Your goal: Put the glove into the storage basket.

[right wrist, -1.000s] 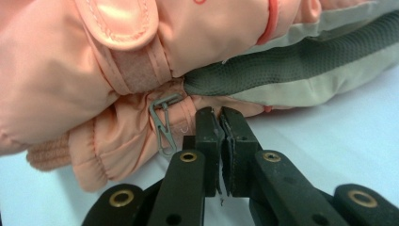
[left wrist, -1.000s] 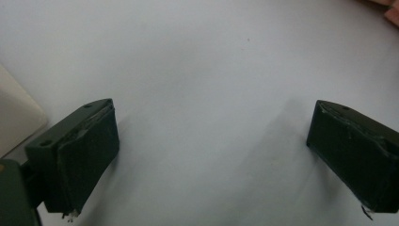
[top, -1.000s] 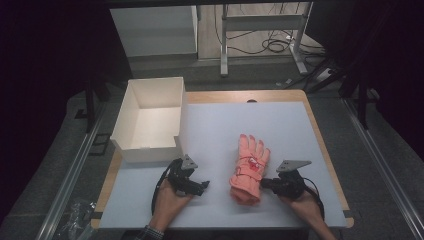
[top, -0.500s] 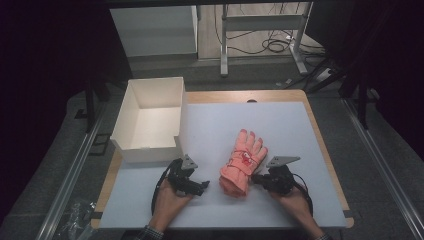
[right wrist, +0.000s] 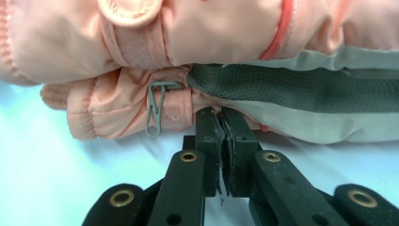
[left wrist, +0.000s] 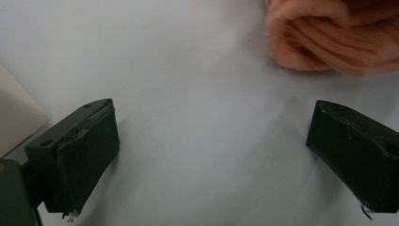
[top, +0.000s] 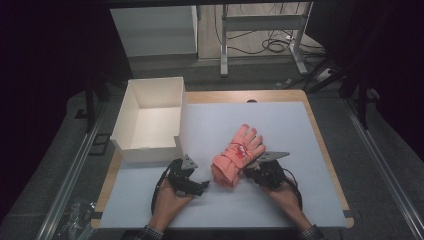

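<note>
a pair of salmon-pink padded gloves (top: 236, 156) lies stacked near the middle of the tabletop (top: 280, 125), a little toward the near edge, fingers pointing at the far right corner and cuffs at the near edge. wide bare surface stretches to the right edge and the far edge; less room is left on the side of the box. the gloves look puffy and quilted, with gathered cuffs, a strap band across the wrist, a small grey metal clip and a dark mesh palm panel with pale grey trim. the right gripper (right wrist: 221, 123) sits at the right side of the gloves near the cuffs, its black jaws pressed together, tips against the lower glove's edge; whether fabric is pinched between them i cannot tell. the left gripper (left wrist: 207, 155) rests on the tabletop just left of the cuffs, jaws spread wide with bare surface between them, the gloves just ahead. a white open-topped cardboard box (top: 150, 120) stands at the far left corner, just beyond the left gripper.
</note>
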`<state>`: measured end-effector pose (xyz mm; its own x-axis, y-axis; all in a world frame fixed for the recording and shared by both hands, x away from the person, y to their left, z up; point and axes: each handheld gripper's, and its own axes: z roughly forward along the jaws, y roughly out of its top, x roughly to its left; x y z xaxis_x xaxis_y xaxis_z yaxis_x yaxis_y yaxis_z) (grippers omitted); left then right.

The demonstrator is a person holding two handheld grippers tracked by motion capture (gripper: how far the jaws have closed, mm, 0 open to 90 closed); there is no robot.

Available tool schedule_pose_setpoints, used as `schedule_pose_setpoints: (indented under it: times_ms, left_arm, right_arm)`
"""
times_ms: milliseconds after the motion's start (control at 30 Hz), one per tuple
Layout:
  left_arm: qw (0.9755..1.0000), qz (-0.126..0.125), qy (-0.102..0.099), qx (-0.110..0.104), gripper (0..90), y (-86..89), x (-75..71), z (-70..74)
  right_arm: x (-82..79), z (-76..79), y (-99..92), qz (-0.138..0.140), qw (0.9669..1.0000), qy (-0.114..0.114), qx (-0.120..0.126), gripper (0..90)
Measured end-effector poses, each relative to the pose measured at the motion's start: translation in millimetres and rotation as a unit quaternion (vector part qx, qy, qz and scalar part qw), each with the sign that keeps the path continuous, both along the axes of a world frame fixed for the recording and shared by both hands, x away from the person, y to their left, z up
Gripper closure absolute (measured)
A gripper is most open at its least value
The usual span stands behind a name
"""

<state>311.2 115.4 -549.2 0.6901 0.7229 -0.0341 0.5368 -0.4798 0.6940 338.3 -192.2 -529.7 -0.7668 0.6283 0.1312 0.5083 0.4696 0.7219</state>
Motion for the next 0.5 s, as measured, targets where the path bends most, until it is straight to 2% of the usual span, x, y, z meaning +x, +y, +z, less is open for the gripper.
schedule_pose_setpoints:
  times_ms: [233,500]
  left_arm:
    - [1.0,0.0,0.001,0.0,2.9,-0.1,0.1,0.1]
    - [1.0,0.001,0.003,0.002,2.9,-0.6,0.2,0.4]
  right_arm:
    - [2.3,0.0,9.3,0.0,0.9999,-0.009,-0.007,84.9]
    - [-2.7,7.7,-5.9,-0.014,0.9996,-0.026,-0.005,74.5]
